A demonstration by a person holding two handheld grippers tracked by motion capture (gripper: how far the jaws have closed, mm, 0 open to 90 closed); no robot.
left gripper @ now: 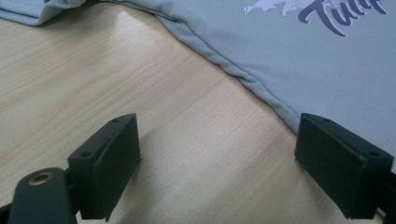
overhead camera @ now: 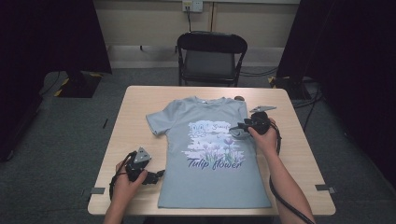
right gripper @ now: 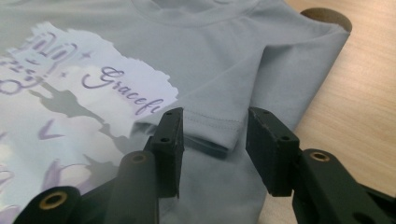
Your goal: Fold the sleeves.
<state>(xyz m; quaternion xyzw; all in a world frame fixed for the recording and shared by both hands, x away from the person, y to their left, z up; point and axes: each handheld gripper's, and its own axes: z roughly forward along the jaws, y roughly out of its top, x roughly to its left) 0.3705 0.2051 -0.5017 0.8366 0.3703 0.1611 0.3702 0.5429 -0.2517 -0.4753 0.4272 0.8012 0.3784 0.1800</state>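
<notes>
My right claw [right gripper: 212, 140] spread around folded-in sleeve [right gripper: 210, 135] of grey T-shirt [overhead camera: 212, 154], ready to pinch; left claw [left gripper: 215, 158] spread on desk [left gripper: 116, 84] by side seam

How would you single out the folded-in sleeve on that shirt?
On the pale wooden table lies a flat grey-blue printed T-shirt. The folded sleeve sits by the right hand-held gripper, doubled over the chest print, unlike the outspread opposite sleeve.

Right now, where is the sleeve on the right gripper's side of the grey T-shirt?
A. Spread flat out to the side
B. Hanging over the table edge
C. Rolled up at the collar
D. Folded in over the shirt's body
D: in the right gripper view the sleeve lies folded over the T-shirt, its hem between the open jaws of the right gripper.
</notes>
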